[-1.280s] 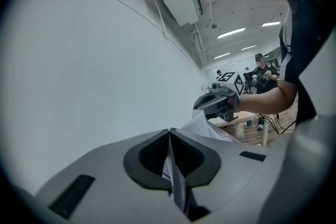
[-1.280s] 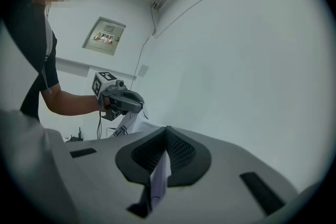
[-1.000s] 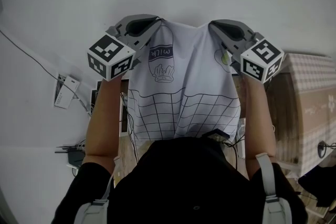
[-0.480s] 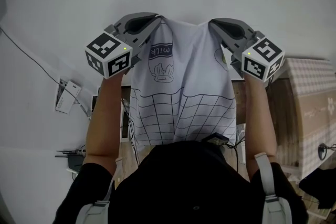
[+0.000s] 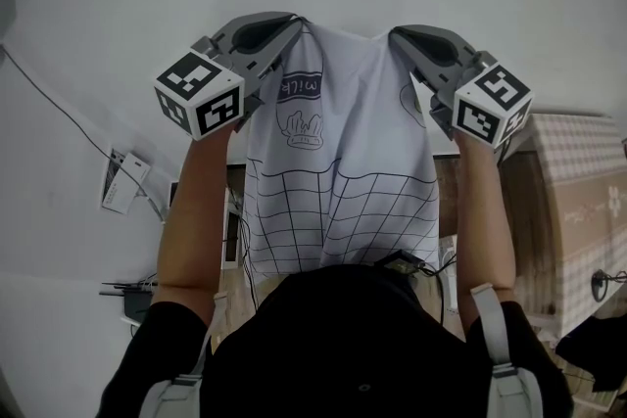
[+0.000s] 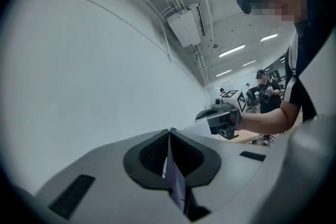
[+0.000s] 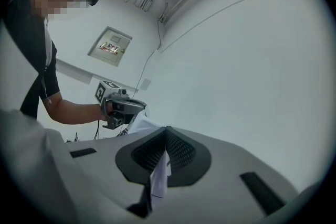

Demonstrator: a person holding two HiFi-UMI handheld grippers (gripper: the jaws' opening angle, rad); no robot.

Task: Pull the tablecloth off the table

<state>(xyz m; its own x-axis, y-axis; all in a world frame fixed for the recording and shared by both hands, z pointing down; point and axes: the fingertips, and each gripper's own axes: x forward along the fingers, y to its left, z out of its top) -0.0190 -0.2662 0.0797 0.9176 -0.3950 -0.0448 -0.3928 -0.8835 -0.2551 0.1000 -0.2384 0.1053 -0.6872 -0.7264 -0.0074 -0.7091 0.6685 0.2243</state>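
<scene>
Your left claw point(image 5: 290, 26) and right claw point(image 5: 400, 36) are both pinched tight on the top corners of the tablecloth point(image 5: 338, 162), level with each other. It hangs straight down between your arms, long axis vertical, toward your chest.

The wooden table point(image 5: 516, 210) shows only as narrow strips, one at the left and a wider one at the right. A flat white thing point(image 5: 228, 232) lies on the left strip. At the far right a checked cloth point(image 5: 580, 181) covers a surface; whether it is the same table cannot be told.
</scene>
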